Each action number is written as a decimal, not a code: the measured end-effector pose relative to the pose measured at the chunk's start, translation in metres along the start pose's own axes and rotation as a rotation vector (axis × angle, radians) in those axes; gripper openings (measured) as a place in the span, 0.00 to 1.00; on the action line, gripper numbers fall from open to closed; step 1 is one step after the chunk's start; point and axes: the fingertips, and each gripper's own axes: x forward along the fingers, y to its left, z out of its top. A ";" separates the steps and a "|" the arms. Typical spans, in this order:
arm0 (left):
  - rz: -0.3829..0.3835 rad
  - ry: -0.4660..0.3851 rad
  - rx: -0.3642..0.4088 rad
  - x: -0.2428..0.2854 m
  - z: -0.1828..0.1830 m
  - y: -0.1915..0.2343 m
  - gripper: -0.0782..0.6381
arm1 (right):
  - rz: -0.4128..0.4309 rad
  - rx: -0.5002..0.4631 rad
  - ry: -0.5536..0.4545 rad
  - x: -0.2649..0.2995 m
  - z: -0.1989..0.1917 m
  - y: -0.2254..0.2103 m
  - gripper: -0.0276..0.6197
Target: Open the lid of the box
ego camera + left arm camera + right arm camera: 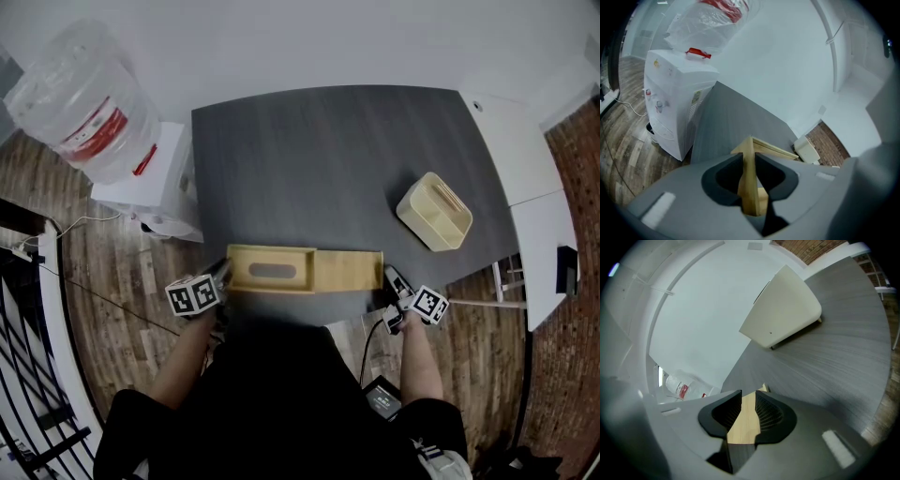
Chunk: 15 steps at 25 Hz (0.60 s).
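Observation:
A light wooden box [272, 269] lies along the near edge of the dark table [328, 150]. Its left part has a raised rim and an oval slot. The flat lid panel [349, 271] sticks out of the box toward the right. My left gripper [223, 272] is shut on the box's left end wall [751, 159], seen edge-on between the left gripper's [749, 178] pads. My right gripper [392, 281] stands open at the lid's right end. The lid's wood [743, 425] lies between the right gripper's [745, 416] jaws without being pressed.
A cream plastic caddy [433, 211] with a handle stands on the table at the right, beyond the lid [783, 310]. A white water dispenser [141, 178] with its bottle [84, 103] stands left of the table. A white desk [525, 150] adjoins the right side.

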 end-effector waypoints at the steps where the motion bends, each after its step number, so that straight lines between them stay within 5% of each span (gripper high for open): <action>1: -0.004 -0.002 0.006 0.001 0.000 0.000 0.22 | -0.004 -0.002 -0.013 -0.001 0.002 0.001 0.19; 6: -0.020 -0.086 0.053 -0.003 0.014 -0.003 0.22 | 0.075 -0.033 -0.096 -0.010 0.013 0.036 0.18; 9: -0.048 -0.210 0.126 -0.016 0.042 -0.015 0.22 | -0.013 -0.163 -0.142 -0.021 0.014 0.055 0.16; 15: -0.165 -0.385 0.360 -0.049 0.080 -0.056 0.22 | 0.018 -0.453 -0.259 -0.040 -0.006 0.135 0.14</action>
